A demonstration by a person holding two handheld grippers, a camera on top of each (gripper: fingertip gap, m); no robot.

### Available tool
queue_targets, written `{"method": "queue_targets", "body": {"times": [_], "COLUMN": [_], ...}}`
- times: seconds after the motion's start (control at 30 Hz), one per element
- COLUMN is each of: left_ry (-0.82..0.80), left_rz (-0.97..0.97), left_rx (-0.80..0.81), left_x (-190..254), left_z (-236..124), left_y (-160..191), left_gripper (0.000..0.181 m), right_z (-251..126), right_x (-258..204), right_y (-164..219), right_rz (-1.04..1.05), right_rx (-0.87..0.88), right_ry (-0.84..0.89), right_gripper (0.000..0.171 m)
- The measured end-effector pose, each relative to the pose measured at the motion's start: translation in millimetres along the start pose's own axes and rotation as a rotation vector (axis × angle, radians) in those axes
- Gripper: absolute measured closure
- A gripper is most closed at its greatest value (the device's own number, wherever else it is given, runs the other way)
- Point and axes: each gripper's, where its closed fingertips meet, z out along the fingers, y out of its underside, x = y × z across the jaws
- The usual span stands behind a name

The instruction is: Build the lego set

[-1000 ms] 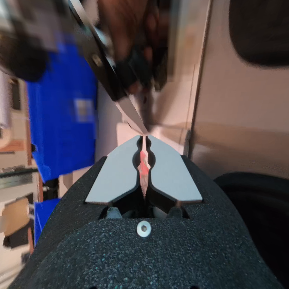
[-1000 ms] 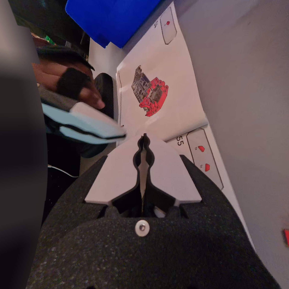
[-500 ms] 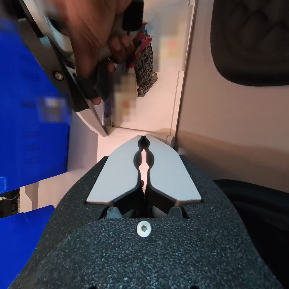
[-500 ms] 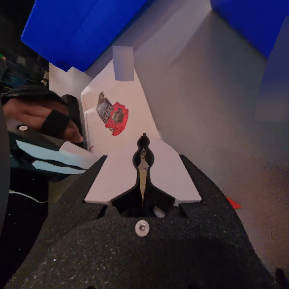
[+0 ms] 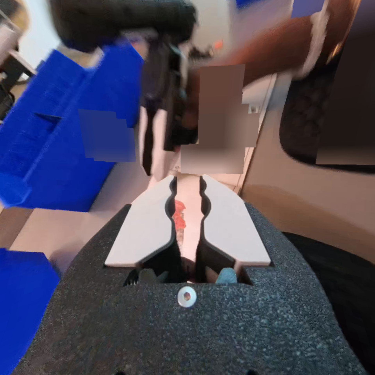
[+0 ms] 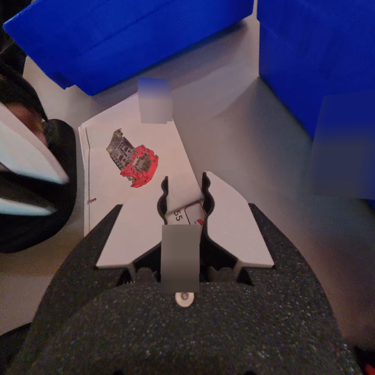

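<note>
Both grippers have spread apart since a moment ago, holding nothing.
Left gripper (image 5: 187,178) and right gripper (image 6: 185,175) hover over a pale tabletop (image 6: 253,162); blue bins (image 6: 132,40) stand beyond, the lego booklet (image 6: 121,182) lying just ahead of the right gripper.

The left wrist view is bright and warm but heavily motion-smeared from nine to three o'clock; only the near gripper body stays sharp. The right wrist view is dim, bluish, grainy, with soft shadow at six and wide-angle bending at the edges.
</note>
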Motion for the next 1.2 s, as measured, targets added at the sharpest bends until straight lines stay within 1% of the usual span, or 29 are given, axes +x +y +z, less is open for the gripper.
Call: {"method": "queue_targets", "body": {"times": [0.03,0.07,0.13,0.2,0.27,0.3,0.33,0.37,0.4,0.43,0.47,0.5,0.53,0.57,0.6,0.67,0.7,0.73,0.8,0.87,0.93,1.0,1.03,1.1,1.2], "left_ry": [0.007,0.026,0.073,-0.066,-0.165,-0.255,-0.419,-0.622,-0.802,-0.910,-0.939,-0.934,-0.940,-0.966,-0.995,-1.007,-1.026,-1.046,-1.030,-1.036,-1.139,-1.276,-1.335,-1.399,-1.393], "left_rz": [-0.054,-0.099,-0.150,-0.192,-0.212,-0.233,-0.288,-0.392,-0.521,-0.627,-0.668,-0.660,-0.638,-0.618,-0.601,-0.571,-0.577,-0.589,-0.611,-0.651,-0.694,-0.724,-0.737,-0.763,-0.775], "left_rx": [0.057,0.102,0.126,0.114,0.036,-0.012,-0.034,-0.015,0.054,0.175,0.314,0.419,0.460,0.453,0.424,0.339,0.326,0.352,0.436,0.457,0.394,0.311,0.295,0.337,0.494], "left_x": [-9,-17,-34,-77,-103,-119,-144,-171,-192,-203,-205,-203,-198,-193,-189,-183,-184,-187,-189,-193,-199,-200,-200,-200,-200], "left_z": [-17,-35,-77,-127,-177,-201,-230,-263,-297,-326,-344,-356,-363,-367,-369,-369,-373,-378,-381,-384,-395,-414,-423,-437,-446], "left_y": [-10,-17,-14,5,41,63,81,93,99,96,86,76,71,73,79,91,95,96,97,110,135,163,173,183,177], "left_gripper": [0.159,0.155,0.147,0.147,0.145,0.143,0.145,0.148,0.149,0.149,0.149,0.150,0.150,0.150,0.151,0.152,0.151,0.151,0.153,0.153,0.152,0.152,0.152,0.152,0.153], "right_z": [-1,-2,-9,-17,-23,-23,-22,-19,-14,-7,2,14,28,42,58,88,104,119,145,167,185,196,201,213,230], "right_x": [-2,-6,-16,-26,-34,-37,-41,-46,-53,-60,-67,-72,-74,-73,-72,-69,-65,-60,-42,-31,-29,-25,-22,-22,-25], "right_y": [-2,-5,-20,-45,-72,-87,-103,-120,-139,-159,-178,-195,-207,-218,-225,-231,-232,-231,-225,-218,-211,-203,-199,-193,-187], "right_rz": [-0.020,-0.040,-0.086,-0.160,-0.266,-0.322,-0.384,-0.454,-0.530,-0.607,-0.681,-0.751,-0.819,-0.873,-0.914,-0.957,-0.975,-0.991,-1.018,-1.036,-1.025,-1.015,-1.025,-1.037,-1.032], "right_rx": [0.012,0.027,0.069,0.114,0.138,0.141,0.139,0.138,0.139,0.140,0.139,0.126,0.088,0.036,-0.022,-0.148,-0.209,-0.282,-0.459,-0.578,-0.643,-0.718,-0.751,-0.778,-0.803], "right_ry": [-0.006,-0.016,-0.040,-0.048,-0.032,-0.019,-0.018,-0.022,-0.031,-0.040,-0.048,-0.057,-0.065,-0.057,-0.066,-0.122,-0.140,-0.153,-0.137,-0.153,-0.191,-0.211,-0.215,-0.229,-0.240], "right_gripper": [0.134,0.134,0.131,0.123,0.120,0.117,0.118,0.121,0.127,0.129,0.128,0.124,0.121,0.126,0.134,0.143,0.147,0.148,0.149,0.151,0.152,0.153,0.153,0.156,0.156]}}
